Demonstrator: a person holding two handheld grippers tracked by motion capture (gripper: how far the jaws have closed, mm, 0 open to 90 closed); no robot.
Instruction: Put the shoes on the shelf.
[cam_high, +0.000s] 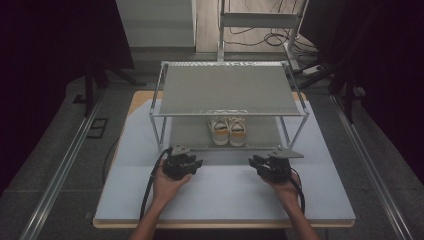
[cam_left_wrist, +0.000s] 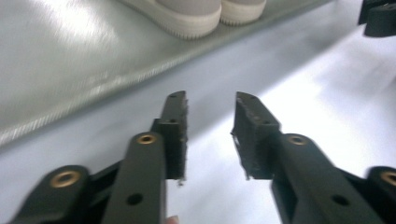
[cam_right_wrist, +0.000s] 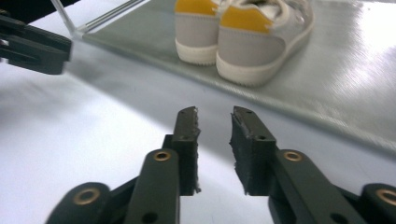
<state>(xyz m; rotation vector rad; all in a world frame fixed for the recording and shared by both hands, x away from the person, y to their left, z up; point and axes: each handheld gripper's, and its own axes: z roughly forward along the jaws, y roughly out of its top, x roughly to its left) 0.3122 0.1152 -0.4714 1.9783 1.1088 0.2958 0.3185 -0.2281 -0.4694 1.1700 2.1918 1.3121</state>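
Dim high view, dark surroundings; gripper views bright, glary, softly blurred.

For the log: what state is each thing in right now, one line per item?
Left gripper: open, nothing between the jaws, over the table.
Right gripper: open, holding nothing.
Pair of shoes: upright, side by side on the rack's lower shelf.
Rack: standing on the table, top shelf bare.

Grey shoes (cam_right_wrist: 243, 46), seemingly yellow-orange heels

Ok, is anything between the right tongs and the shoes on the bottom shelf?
Nothing visible. In the right gripper view only bare tabletop and the shelf's front edge lie between the open right tongs and the shoes.
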